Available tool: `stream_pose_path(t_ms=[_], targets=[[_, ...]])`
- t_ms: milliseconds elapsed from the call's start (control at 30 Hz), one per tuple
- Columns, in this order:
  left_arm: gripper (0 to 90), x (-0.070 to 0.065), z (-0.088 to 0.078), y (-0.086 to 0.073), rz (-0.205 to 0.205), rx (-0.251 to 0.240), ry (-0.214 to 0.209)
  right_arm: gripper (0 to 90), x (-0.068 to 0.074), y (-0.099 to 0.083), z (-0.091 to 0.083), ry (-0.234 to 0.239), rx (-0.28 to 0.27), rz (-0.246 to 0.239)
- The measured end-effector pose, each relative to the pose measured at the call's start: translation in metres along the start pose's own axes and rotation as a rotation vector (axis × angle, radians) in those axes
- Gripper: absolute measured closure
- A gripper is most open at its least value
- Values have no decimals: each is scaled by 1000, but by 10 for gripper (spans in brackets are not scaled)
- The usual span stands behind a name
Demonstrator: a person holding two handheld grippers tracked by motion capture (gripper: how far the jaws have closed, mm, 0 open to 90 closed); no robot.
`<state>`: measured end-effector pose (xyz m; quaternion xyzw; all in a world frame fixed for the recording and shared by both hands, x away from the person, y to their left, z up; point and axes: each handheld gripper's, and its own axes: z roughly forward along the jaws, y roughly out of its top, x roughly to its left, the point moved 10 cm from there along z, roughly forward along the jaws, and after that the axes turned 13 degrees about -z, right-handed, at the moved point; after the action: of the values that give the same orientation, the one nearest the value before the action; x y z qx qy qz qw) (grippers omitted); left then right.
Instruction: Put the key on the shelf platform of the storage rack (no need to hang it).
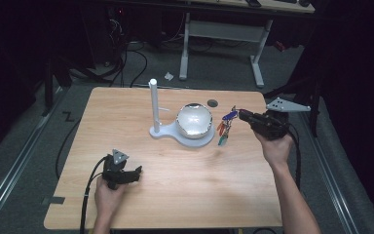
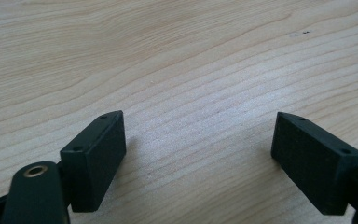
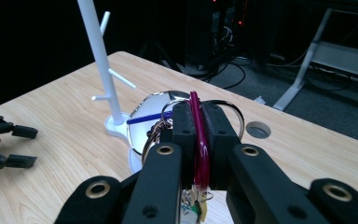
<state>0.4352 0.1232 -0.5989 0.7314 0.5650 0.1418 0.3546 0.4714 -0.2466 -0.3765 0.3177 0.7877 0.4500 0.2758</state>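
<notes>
Hanging from the right gripper [image 1: 241, 115], the bunch of keys [image 1: 225, 127] dangles in the air just right of the shiny bowl [image 1: 194, 120], clear of the table [image 1: 126, 122]. In the right gripper view the jaws are pressed together on a dark red loop [image 3: 198, 140] of the bunch, with a key ring [image 3: 230, 114] curving out past them and a blue piece [image 3: 149, 116] pointing left.

The likely aim is the white peg stand [image 1: 153, 105], whose base carries the bowl. To do this well, I would keep the pinch firm and the loop upright, carry the bunch high enough to pass over the bowl's rim, and approach a side peg [image 3: 121, 79] end on so that the ring can slide over its tip. Slow travel should keep the hanging keys from swinging into the bowl or the post.

Room is good. The bunch hangs over the right part of the table, near its right edge, so any sideways correction should go leftward over the wood. Between bowl and far edge a small round hole [image 1: 212, 103] sits in the top; it is no obstacle in the air. The left gripper [image 1: 137, 172] rests low near the front left, its jaws spread over bare wood, well apart from the stand and out of the path.
</notes>
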Motion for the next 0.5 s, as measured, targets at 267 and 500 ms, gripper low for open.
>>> stream_pose_path(t_ms=[267,500], targets=[[182,0,0,0,0,0,0,857,1,19,5,19,-3,-17],[182,0,0,0,0,1,0,857,3,40,13,41,-19,-25]])
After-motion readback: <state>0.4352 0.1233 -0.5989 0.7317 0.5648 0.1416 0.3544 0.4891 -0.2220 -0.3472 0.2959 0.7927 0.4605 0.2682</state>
